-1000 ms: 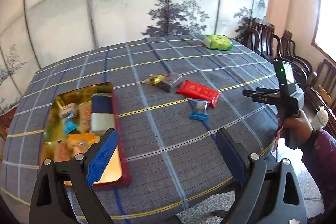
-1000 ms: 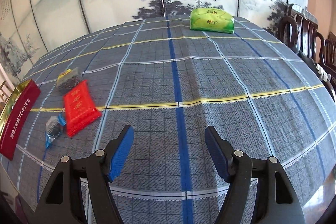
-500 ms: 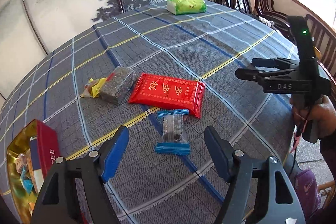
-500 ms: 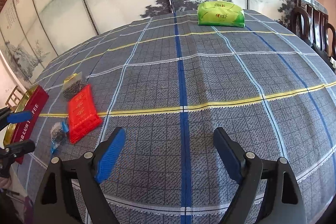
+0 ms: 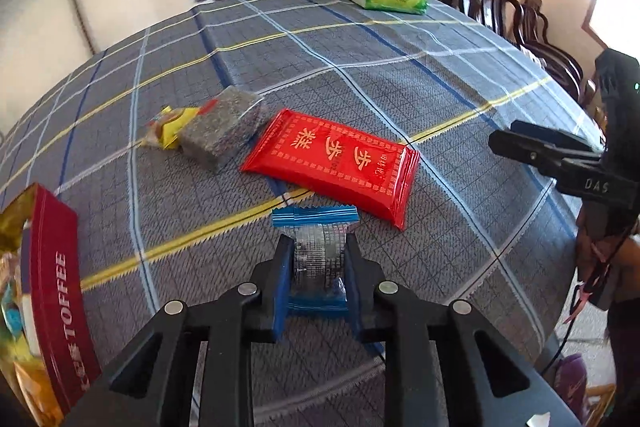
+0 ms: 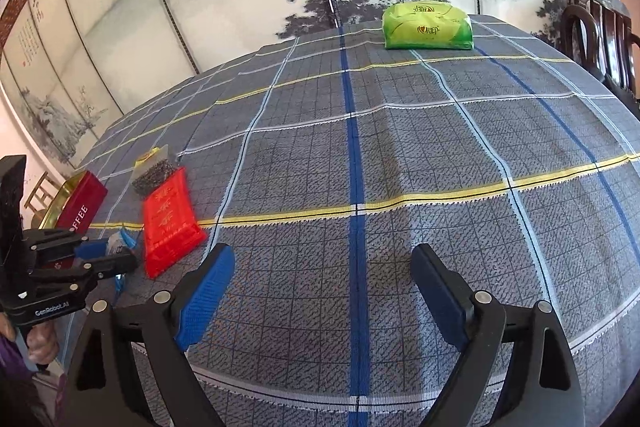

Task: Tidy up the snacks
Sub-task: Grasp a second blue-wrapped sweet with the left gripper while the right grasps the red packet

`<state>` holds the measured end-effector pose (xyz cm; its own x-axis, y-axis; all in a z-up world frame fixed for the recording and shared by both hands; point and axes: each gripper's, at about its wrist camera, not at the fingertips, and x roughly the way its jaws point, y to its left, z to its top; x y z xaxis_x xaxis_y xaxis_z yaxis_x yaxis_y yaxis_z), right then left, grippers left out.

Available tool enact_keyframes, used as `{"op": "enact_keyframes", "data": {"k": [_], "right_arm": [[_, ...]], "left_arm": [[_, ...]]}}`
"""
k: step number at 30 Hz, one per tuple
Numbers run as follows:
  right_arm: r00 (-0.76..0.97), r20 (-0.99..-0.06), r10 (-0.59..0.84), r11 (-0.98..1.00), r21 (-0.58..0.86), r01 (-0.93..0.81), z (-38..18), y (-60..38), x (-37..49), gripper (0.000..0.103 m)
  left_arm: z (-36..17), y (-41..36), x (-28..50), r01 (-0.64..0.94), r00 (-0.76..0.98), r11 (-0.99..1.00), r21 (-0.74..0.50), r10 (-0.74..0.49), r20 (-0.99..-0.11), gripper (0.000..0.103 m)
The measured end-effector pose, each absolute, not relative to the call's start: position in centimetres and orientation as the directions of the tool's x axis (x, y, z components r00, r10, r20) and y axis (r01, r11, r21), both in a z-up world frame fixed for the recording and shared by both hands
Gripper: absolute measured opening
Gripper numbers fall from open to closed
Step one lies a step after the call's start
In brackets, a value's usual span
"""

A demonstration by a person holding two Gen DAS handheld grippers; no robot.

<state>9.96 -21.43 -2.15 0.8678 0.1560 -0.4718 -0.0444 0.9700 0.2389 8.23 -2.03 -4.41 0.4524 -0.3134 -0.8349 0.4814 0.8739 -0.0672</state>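
Left wrist view shows the left tongs (image 5: 316,267) closed narrow on the blue-ended candy (image 5: 318,259), its long axis pointing forward on the bench (image 5: 440,67). The toffee tin (image 5: 56,291) lies to their left. The right tongs (image 6: 320,291) stand wide, holding nothing, well apart.

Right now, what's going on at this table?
A person with two handheld grippers is sorting snacks. The left gripper has its fingers on either side of a small blue-ended clear candy wrapper on the plaid tablecloth, beside the red snack packet. The red toffee tin sits at its left, already holding sweets. The right gripper hangs open over bare cloth. A green pack lies at the far edge.
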Motion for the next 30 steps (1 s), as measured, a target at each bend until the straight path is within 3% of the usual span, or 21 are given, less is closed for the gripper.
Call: {"op": "enact_keyframes", "data": {"k": [2, 5, 9, 14, 17, 19, 23, 25, 28, 30], "right_arm": [[0.866, -0.472, 0.164, 0.969, 0.24, -0.052, -2.1, -21.4, 10.0, 0.09], [0.845, -0.446, 0.295, 0.941, 0.288, -0.176, -1.4, -20.4, 10.0, 0.089], [0.817, -0.469, 0.334, 0.938, 0.083, -0.336, 0.7, -15.0, 11.2, 0.089], [0.753, -0.55, 0.362, 0.882, -0.059, -0.467, 0.9, -9.6, 14.5, 0.085], [0.732, -0.588, 0.344, 0.874, -0.085, -0.478, 0.4, -8.1, 16.4, 0.075], [0.712, -0.62, 0.33, 0.871, -0.091, -0.483, 0.0, -7.5, 17.6, 0.061], [0.739, -0.615, 0.275, 0.872, -0.164, -0.461, 0.0, -6.2, 17.7, 0.055], [0.749, -0.609, 0.261, 0.876, -0.175, -0.449, 0.0, -5.9, 17.3, 0.046], [0.776, -0.593, 0.214, 0.885, -0.219, -0.412, 0.0, -5.6, 16.4, 0.044], [0.772, -0.587, 0.245, 0.899, -0.16, -0.407, 0.1, -6.6, 16.0, 0.044]], "left_arm": [[-3.5, -0.9, 7.2, 0.448, 0.457, 0.887, -0.109, -0.332, -0.825, 0.021], [-2.5, 0.4, 5.9, 0.402, 0.479, 0.909, -0.105, -0.307, -0.823, 0.021], [-1.4, 1.4, 4.6, 0.387, 0.498, 0.917, -0.093, -0.293, -0.816, 0.021], [-0.3, 2.1, 3.3, 0.384, 0.513, 0.918, -0.102, -0.305, -0.802, 0.021], [-0.1, 2.2, 2.7, 0.385, 0.518, 0.918, -0.099, -0.303, -0.8, 0.021], [0.0, 2.5, 2.5, 0.389, 0.516, 0.915, -0.103, -0.309, -0.799, 0.021], [0.0, 2.8, 2.1, 0.382, 0.524, 0.919, -0.099, -0.304, -0.796, 0.021], [0.1, 3.0, 1.9, 0.374, 0.528, 0.922, -0.102, -0.302, -0.794, 0.021], [0.3, 3.2, 1.4, 0.372, 0.529, 0.922, -0.11, -0.307, -0.791, 0.021], [0.4, 3.2, 1.0, 0.375, 0.537, 0.921, -0.104, -0.307, -0.786, 0.021]]}}
